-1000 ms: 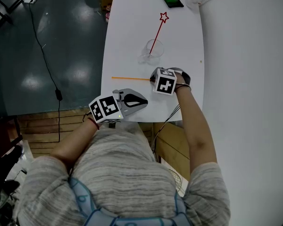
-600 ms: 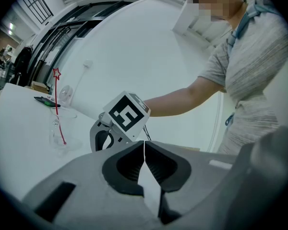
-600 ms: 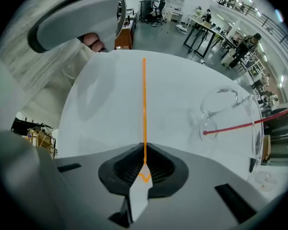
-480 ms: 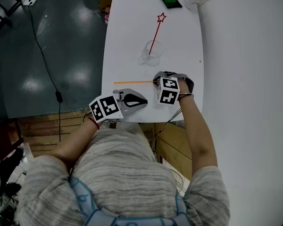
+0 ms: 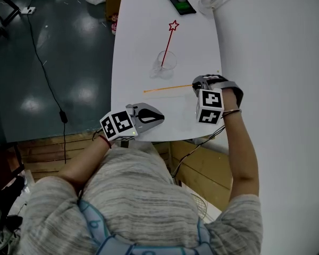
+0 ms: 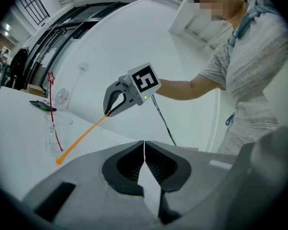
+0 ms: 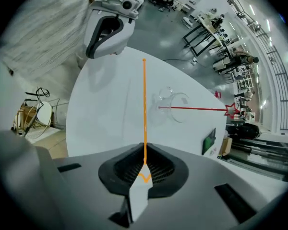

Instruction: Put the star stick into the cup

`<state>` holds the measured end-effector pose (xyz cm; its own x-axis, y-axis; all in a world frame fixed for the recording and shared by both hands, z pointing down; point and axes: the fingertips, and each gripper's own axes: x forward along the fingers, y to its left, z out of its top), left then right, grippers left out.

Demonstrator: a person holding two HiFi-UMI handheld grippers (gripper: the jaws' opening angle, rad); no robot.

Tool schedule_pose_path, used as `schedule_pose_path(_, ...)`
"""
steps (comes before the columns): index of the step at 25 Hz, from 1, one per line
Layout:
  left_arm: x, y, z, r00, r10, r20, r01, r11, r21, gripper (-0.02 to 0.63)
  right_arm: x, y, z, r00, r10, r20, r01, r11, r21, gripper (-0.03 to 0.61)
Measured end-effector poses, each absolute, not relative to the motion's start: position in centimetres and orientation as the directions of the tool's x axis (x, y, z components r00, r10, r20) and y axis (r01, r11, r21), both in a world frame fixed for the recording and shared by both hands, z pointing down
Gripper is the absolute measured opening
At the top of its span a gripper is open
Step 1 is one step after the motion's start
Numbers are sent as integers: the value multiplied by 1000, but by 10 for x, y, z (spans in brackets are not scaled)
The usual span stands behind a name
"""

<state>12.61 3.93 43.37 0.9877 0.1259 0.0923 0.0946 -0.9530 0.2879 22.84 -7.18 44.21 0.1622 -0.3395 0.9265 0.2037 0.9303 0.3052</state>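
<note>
Right gripper (image 5: 195,85) is closed on one end of a thin orange stick (image 5: 167,88). In its own view the pads pinch the shaft, and an orange angular outline shows between them; most of that end is hidden, so its shape cannot be confirmed. The stick runs out leftward over the white desk (image 5: 138,36) and slopes down to a small ball tip. Whether the tip touches the desk cannot be told. Left gripper (image 5: 162,116) lies near the desk's front edge, jaws closed together with nothing between them; the hand that holds it is covered by the marker cube. The clear cup (image 5: 166,61) stands beyond the orange stick, apart from it. A red star stick (image 5: 168,41) already stands in the cup, leaning away from the person, its star well above the rim; the foot is only faintly seen through the glass. At the far end lie a dark phone (image 5: 179,3) and a small white round item, possibly a fan (image 5: 207,0), too small to confirm. The desk's right edge blends into a white surface.
</note>
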Motion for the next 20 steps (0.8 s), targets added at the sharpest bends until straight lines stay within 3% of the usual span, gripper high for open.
schedule_pose_path(10, 128, 39, 425, 988, 135, 74, 111, -956, 271, 17, 262, -124, 357, 363, -486, 795, 366, 859, 358, 20)
schedule_pose_path(20, 126, 39, 424, 990, 127, 63, 105, -956, 274, 17, 266, -174, 351, 507, -509, 696, 432, 848, 306, 20)
